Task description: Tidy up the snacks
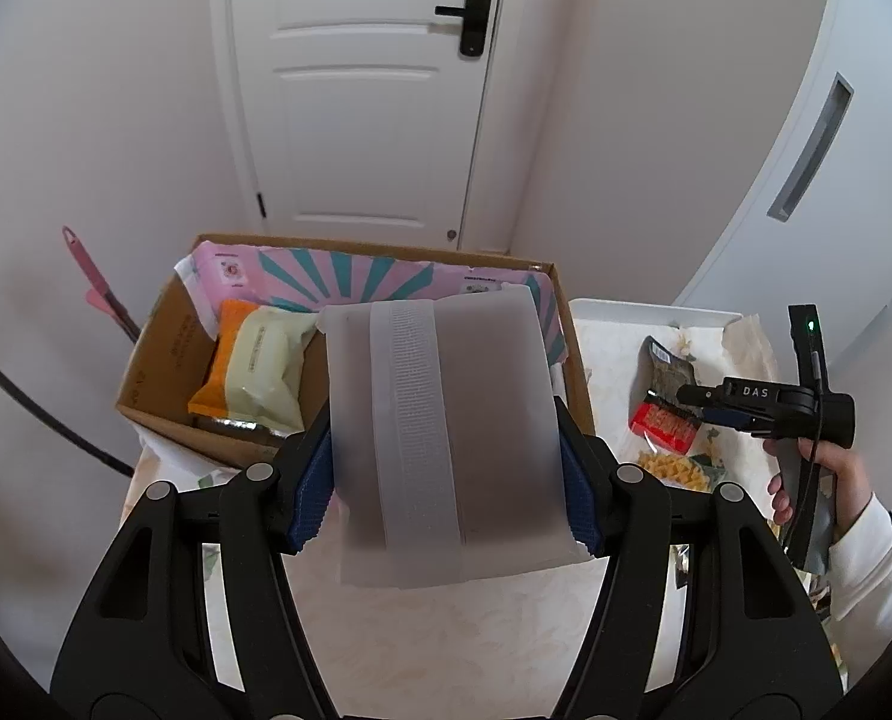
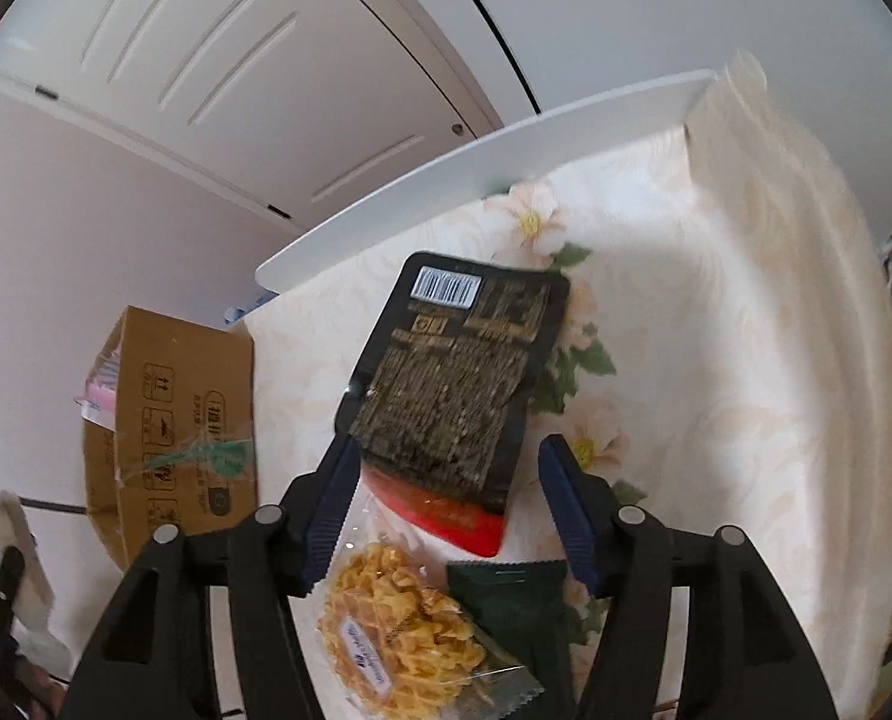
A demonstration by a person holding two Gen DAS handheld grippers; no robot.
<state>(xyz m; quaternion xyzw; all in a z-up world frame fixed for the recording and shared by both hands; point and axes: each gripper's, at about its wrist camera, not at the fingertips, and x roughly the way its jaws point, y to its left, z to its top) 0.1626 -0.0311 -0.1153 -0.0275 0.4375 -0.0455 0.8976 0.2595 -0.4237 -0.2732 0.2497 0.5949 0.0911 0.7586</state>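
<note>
Frosted white pouch [image 1: 446, 438] with a central seam strip is pinched between the jaws of the left gripper [image 1: 446, 480], held up just in front of the cardboard box [image 1: 164, 360]. Inside the box: an orange packet [image 1: 221, 360] under a pale green packet [image 1: 269, 360], plus a pink-and-teal bag [image 1: 350, 279] against the far wall. Right of the box, on the floral-cloth surface [image 2: 716, 330], the right gripper [image 2: 440, 510] has its jaws spread wide around the near end of a black-and-red snack pack [image 2: 458, 372], grip not closed. A clear bag of yellow twists [image 2: 398, 624] and a dark green packet [image 2: 518, 594] lie nearer than that pack.
</note>
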